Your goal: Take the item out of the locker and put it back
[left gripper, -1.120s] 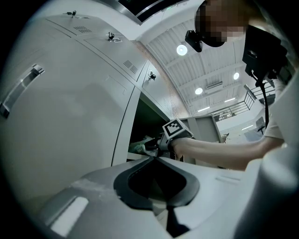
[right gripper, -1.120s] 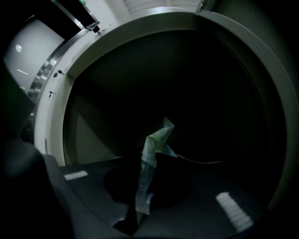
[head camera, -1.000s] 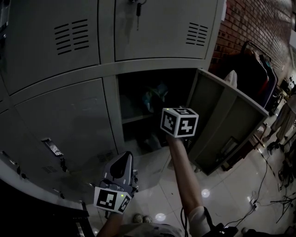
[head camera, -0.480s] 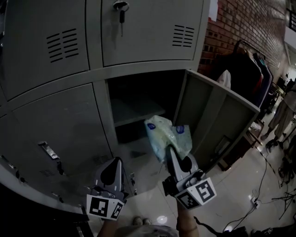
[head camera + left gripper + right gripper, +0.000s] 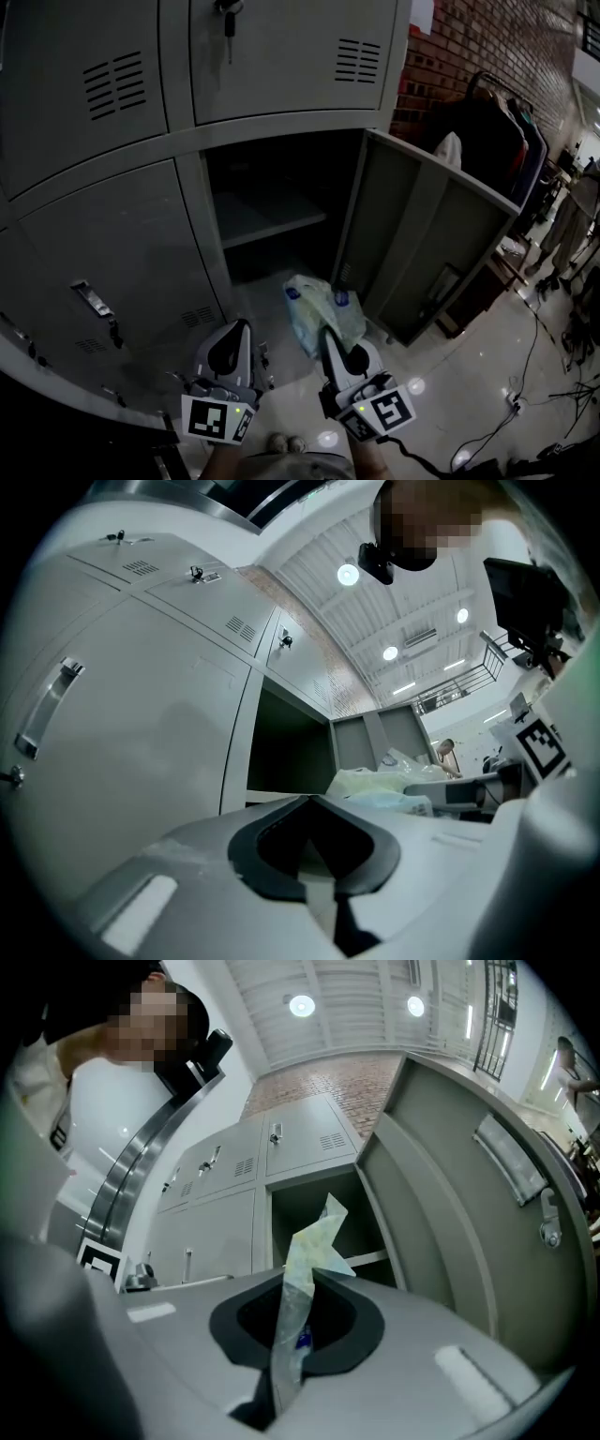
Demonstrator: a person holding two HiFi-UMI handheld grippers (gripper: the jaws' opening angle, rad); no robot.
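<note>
The open locker (image 5: 221,164) stands ahead, dark inside, with a bare shelf (image 5: 267,218); its door (image 5: 422,234) swings out to the right. A crumpled pale plastic bag (image 5: 314,305) with blue print hangs in front of the opening, outside the locker. My right gripper (image 5: 329,335) is shut on its lower end; in the right gripper view the bag (image 5: 314,1246) rises from between the jaws of the right gripper (image 5: 292,1340). My left gripper (image 5: 235,331) sits just left of it, shut and holding nothing. The left gripper view shows the left gripper (image 5: 317,860) with the bag (image 5: 375,785) to its right.
Closed grey lockers (image 5: 112,244) fill the left and top; a key (image 5: 226,17) hangs in the upper door. A clothes rack (image 5: 492,127) stands by the brick wall (image 5: 469,42) behind the open door. Cables (image 5: 562,366) lie on the glossy floor at right.
My right gripper reached into the locker, then drew back with the bag in its jaws, coming down beside the left gripper. The left gripper has barely moved.
</note>
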